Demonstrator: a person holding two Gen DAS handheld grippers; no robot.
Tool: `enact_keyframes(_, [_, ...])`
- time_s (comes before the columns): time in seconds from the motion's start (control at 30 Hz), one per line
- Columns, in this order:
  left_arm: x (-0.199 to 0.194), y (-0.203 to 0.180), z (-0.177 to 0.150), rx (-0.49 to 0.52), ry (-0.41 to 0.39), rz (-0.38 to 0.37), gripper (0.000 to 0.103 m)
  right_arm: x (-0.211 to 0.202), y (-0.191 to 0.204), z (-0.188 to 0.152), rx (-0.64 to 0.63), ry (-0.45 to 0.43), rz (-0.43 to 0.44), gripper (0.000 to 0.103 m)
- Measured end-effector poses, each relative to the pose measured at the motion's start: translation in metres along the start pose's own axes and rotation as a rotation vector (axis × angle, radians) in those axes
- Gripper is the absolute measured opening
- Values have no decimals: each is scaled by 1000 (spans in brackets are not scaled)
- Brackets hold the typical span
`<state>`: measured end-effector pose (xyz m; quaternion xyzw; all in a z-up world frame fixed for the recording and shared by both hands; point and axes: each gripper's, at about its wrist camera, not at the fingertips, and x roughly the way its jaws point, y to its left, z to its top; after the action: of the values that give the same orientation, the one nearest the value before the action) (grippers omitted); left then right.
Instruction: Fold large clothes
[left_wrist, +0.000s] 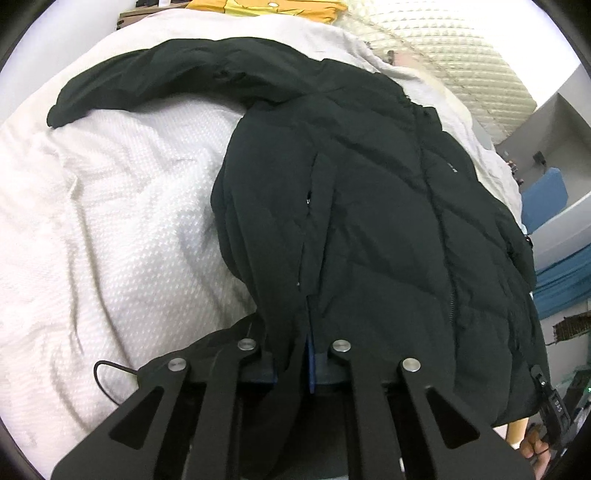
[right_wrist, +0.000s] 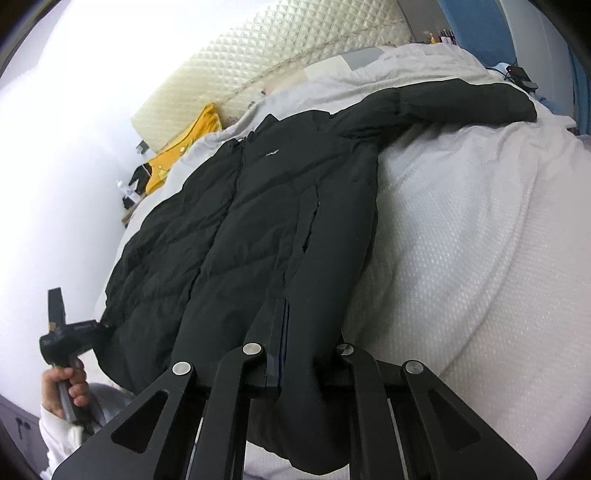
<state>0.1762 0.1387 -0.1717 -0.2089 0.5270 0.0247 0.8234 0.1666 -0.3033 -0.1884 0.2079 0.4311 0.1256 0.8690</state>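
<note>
Matt black quilted jacket (left_wrist: 369, 192); white waffle-textured cloth bedspread (left_wrist: 122, 206).

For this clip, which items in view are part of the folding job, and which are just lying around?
Part of the job:
- black puffer jacket, spread on the white bedspread
- left tongs, shut on its hem
- right tongs, shut on its hem

Lying about:
- yellow garment by the headboard
- blue box
</note>
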Motion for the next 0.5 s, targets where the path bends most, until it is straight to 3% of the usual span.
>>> enact_keyframes(0.2, [-1, 7, 1, 24, 40, 35, 10, -5, 6, -4, -49, 75, -77, 8])
enact_keyframes(0.5, [16, 4, 12, 65, 73, 123, 12, 54, -9, 0, -11, 319, -221, 10])
